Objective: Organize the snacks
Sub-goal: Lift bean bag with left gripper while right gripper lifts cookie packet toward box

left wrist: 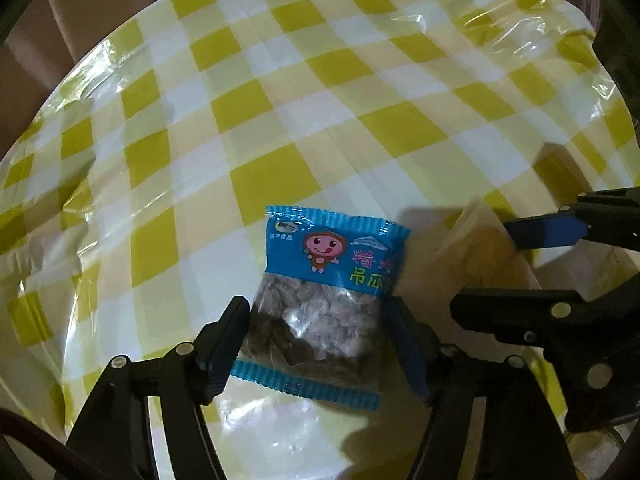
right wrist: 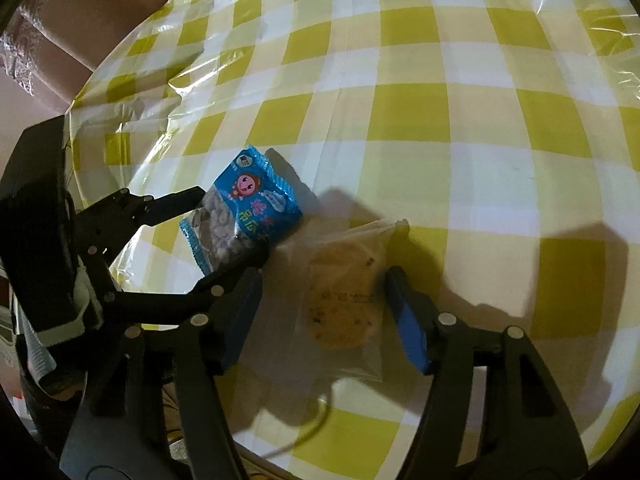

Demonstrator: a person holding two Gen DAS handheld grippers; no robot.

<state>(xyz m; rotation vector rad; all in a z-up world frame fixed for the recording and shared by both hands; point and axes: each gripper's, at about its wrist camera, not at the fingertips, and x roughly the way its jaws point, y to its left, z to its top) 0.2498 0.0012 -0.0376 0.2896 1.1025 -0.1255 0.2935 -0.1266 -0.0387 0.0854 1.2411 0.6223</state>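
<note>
the blue snack bag [left wrist: 320, 292] lies on the table [left wrist: 320, 120], clamped at its clear lower half by the left gripper [left wrist: 320, 336]. just right of the blue bag lies a clear cookie packet [right wrist: 346, 292], straddled by the right gripper [right wrist: 320, 312], whose jaws stand released. both look light, crinkly and slippery; the cookie seems fragile, so the packet's edges are the safer hold.

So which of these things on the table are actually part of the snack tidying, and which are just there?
Part of the job:
- blue snack packet, between the left gripper's fingers
- clear-wrapped biscuit, between the right gripper's fingers

Just there:
- yellow checked tablecloth
- brown boxes beyond the table edge
</note>
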